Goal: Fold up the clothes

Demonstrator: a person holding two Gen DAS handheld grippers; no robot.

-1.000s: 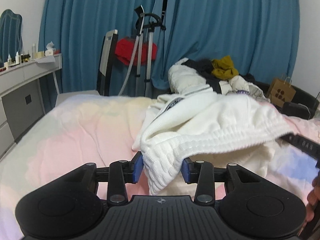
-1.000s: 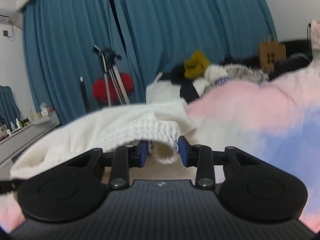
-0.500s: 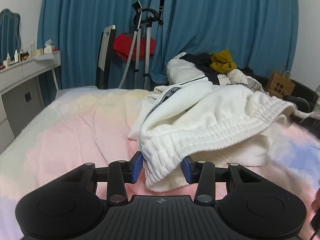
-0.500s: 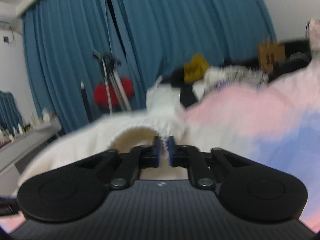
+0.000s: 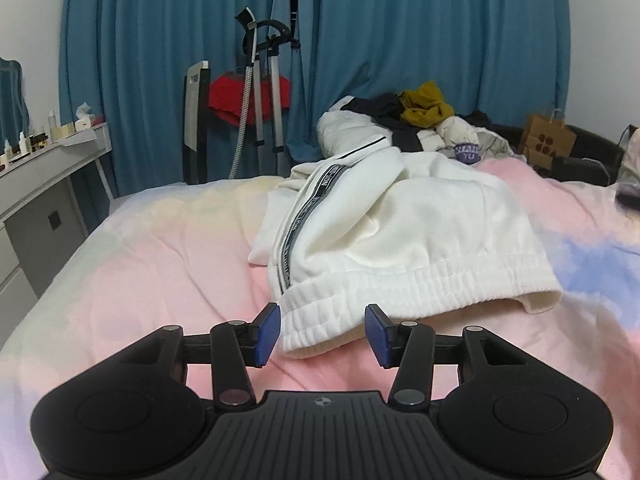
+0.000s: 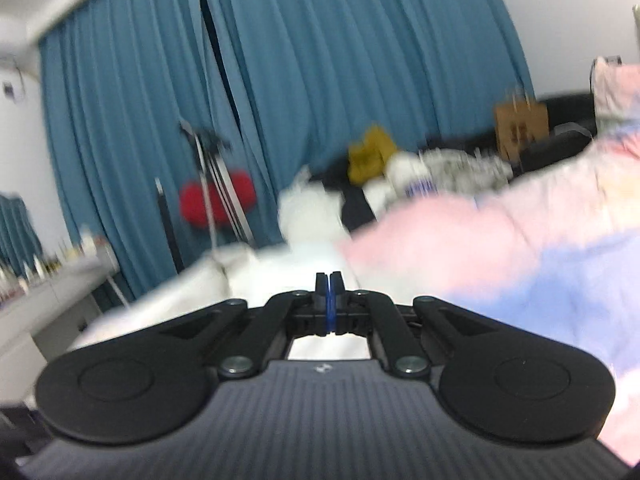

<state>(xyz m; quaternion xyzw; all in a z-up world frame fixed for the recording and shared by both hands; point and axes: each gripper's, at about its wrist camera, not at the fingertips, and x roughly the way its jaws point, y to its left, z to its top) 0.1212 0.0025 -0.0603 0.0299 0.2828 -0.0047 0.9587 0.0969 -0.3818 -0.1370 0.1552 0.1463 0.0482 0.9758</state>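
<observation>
Pastel bedspread [image 5: 160, 264] carries one white garment [image 5: 404, 240] (crumpled); left claw [image 5: 322, 334] apart, right claw [image 6: 329, 294] pressed together.

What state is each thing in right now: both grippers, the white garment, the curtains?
left gripper: jaws open, straddling the ribbed waistband, not clamped.
right gripper: jaws shut, nothing visible between them; view blurred.
white sweatpants: lying rumpled on the bedspread, not neatly folded.
blue curtains: drawn, narrow gap at centre.
</observation>
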